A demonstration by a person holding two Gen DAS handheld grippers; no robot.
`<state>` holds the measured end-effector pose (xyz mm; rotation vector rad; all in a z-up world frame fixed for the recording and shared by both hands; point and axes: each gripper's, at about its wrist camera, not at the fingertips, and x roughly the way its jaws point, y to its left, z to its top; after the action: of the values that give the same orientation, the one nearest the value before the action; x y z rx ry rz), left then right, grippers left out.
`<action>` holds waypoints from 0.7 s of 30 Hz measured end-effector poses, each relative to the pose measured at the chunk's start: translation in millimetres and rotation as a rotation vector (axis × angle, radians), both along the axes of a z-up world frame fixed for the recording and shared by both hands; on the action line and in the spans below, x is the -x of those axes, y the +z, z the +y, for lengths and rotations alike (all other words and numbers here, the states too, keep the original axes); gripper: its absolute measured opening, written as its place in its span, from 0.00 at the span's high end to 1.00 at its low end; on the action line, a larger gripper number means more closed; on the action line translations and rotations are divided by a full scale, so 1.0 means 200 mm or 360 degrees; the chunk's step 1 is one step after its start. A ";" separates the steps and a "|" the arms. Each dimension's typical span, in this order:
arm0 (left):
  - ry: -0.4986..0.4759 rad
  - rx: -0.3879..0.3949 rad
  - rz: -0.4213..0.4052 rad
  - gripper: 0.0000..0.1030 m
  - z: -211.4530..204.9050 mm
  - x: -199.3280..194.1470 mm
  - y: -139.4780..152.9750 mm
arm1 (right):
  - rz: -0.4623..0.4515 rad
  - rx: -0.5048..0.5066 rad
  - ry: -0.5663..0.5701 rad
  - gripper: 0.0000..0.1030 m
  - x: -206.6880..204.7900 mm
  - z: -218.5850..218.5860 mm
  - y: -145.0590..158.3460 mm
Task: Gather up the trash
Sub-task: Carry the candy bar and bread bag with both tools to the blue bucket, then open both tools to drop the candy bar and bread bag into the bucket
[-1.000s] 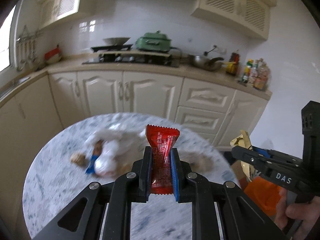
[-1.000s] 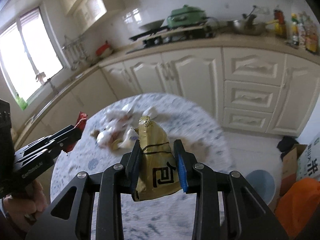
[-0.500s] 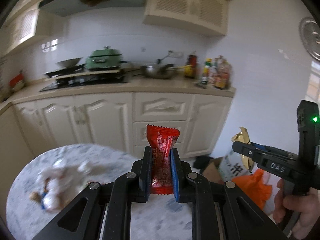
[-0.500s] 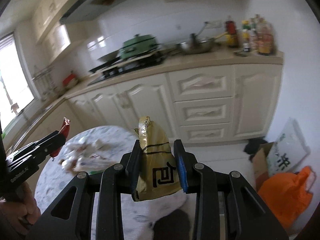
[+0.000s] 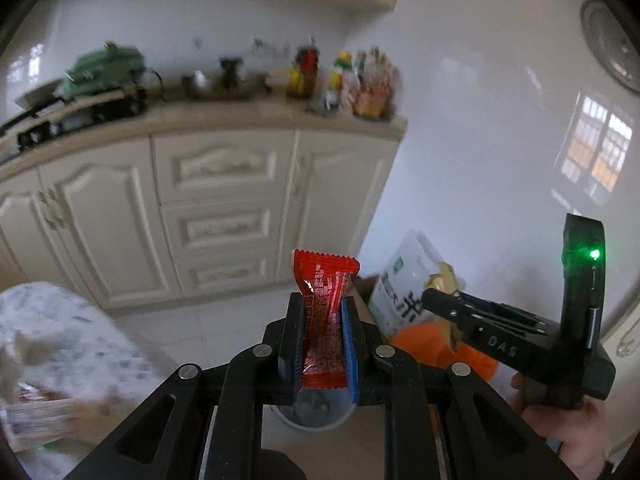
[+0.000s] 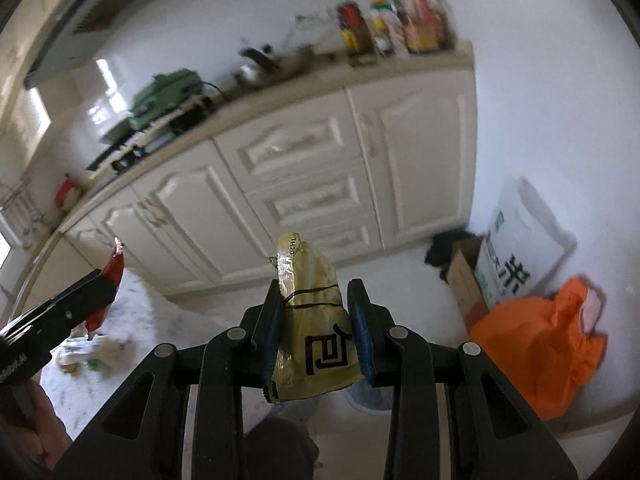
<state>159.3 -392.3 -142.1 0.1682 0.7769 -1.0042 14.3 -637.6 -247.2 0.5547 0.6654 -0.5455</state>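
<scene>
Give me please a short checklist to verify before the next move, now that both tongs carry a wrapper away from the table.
1. Left tongs closed on red wrapper: ok.
2. Right tongs closed on yellow packet: ok.
3. Round bin on the floor under the left tongs: ok, mostly hidden.
4. Bin has room inside: cannot tell.
5. The two tongs apart, not touching: ok.
6. Table cleared of trash: not ok, litter remains.

Pale tiled floor (image 6: 400, 280) bearing an orange bag (image 6: 552, 344), a cardboard box (image 6: 464, 280) and a white sack (printed). Marble table (image 5: 72, 340) with blurred litter (image 5: 36, 412).
</scene>
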 end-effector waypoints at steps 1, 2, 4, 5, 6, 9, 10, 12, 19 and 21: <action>-0.0006 -0.0035 0.0031 0.87 -0.07 -0.03 -0.05 | 0.0012 -0.0019 -0.0010 0.69 0.00 -0.02 -0.04; -0.0015 -0.0061 0.0051 0.87 -0.13 -0.06 -0.08 | 0.0029 -0.0046 -0.0022 0.69 -0.01 -0.06 -0.09; -0.0038 -0.0138 0.0134 0.87 -0.26 -0.12 -0.20 | 0.0044 -0.0096 -0.0038 0.69 -0.02 -0.11 -0.16; -0.0046 -0.0161 0.0159 0.87 -0.32 -0.13 -0.22 | 0.0053 -0.0113 -0.0045 0.69 -0.03 -0.13 -0.20; -0.0059 -0.0191 0.0187 0.87 -0.39 -0.16 -0.27 | 0.0064 -0.0138 -0.0055 0.69 -0.04 -0.16 -0.24; -0.0088 -0.0261 0.0224 0.87 -0.55 -0.22 -0.35 | 0.0074 -0.0191 -0.0070 0.69 -0.05 -0.23 -0.32; -0.0095 -0.0276 0.0241 0.87 -0.60 -0.24 -0.37 | 0.0078 -0.0206 -0.0075 0.69 -0.06 -0.25 -0.34; -0.0103 -0.0304 0.0263 0.87 -0.72 -0.31 -0.41 | 0.0083 -0.0232 -0.0082 0.69 -0.07 -0.29 -0.38; -0.0130 -0.0460 0.0343 0.61 -0.98 -0.41 -0.58 | 0.0143 -0.0322 -0.0127 0.65 -0.10 -0.40 -0.53; -0.0091 -0.0455 0.0344 0.26 -1.04 -0.44 -0.60 | 0.0144 -0.0375 -0.0159 0.54 -0.08 -0.42 -0.58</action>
<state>247.3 -601.0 -262.8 0.3335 1.1188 -0.9716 30.9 -722.0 -363.1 0.7909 0.7966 -0.5924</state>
